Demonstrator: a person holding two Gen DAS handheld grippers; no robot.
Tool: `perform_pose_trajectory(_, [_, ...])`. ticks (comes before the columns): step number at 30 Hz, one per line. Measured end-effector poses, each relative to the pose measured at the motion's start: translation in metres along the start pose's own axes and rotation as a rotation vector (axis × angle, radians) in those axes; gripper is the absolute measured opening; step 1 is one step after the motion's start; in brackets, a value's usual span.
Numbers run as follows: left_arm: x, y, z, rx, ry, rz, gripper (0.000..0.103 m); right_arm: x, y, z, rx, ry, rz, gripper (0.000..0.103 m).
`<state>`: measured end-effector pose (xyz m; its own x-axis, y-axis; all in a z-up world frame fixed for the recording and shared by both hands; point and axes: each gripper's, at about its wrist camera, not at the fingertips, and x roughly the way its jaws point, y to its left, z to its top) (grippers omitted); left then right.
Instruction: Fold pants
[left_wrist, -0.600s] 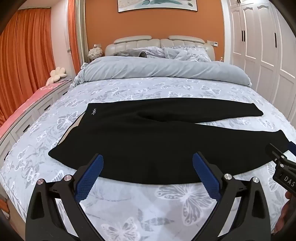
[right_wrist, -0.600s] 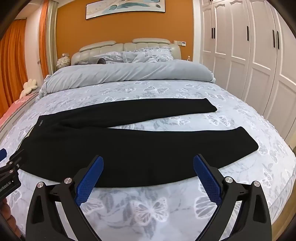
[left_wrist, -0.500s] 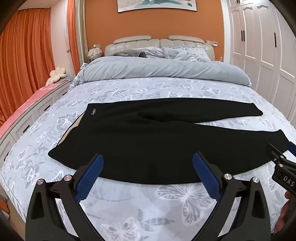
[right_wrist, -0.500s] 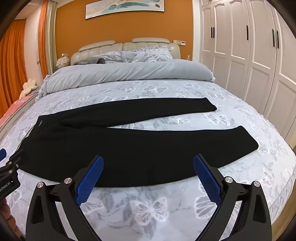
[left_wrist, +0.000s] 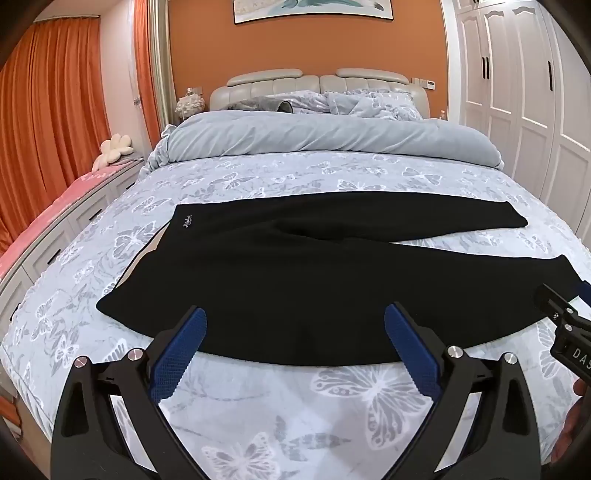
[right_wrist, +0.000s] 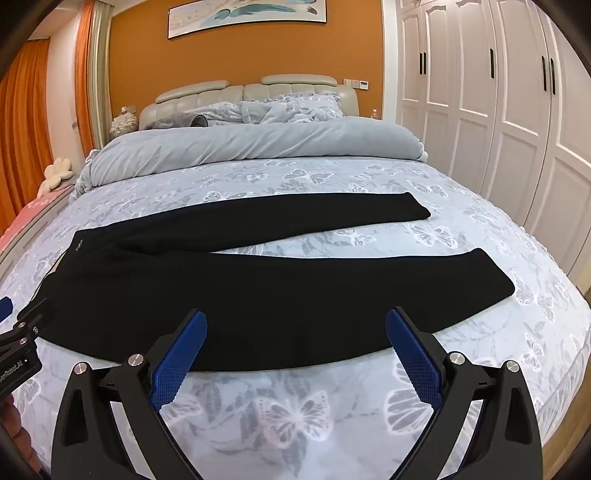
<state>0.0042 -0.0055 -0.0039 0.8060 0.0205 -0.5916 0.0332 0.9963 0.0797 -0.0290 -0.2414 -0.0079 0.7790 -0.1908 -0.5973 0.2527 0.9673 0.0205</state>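
A pair of plain black, soft-fabric pants (left_wrist: 295, 280) lies flat across the bed's pale grey-blue butterfly-print sheet (left_wrist: 332, 406), spread sideways near the bed's foot edge. The waistband sits toward the left edge of the bed, with a small pale logo (left_wrist: 187, 222) at its far corner. The two legs run toward the right edge and part in a narrow V; the far leg (right_wrist: 332, 214) ends short of the right edge, the near leg (right_wrist: 443, 284) reaches closer to it. The cloth is smooth, with only a shallow crease at the crotch.

The left gripper (left_wrist: 295, 325) hovers over the near hem of the pants with its blue-padded jaws spread wide and nothing between them. The right gripper (right_wrist: 295, 328) hangs likewise over the near leg, jaws spread wide and empty. A rolled grey duvet (left_wrist: 325, 140) lies across the head end.
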Motion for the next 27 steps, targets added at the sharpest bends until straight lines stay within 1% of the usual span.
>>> perform_pose_trajectory(4, [-0.0007,0.0044,-0.0036,0.0,0.002,-0.007,0.095,-0.0003,-0.0013,-0.0005,0.002,0.0,0.004,0.096])
perform_pose_trajectory(27, [0.0036,-0.001,-0.0081,0.002,0.011,0.001,0.095,0.0002,0.0013,-0.0017,-0.007,0.001,0.007,0.096])
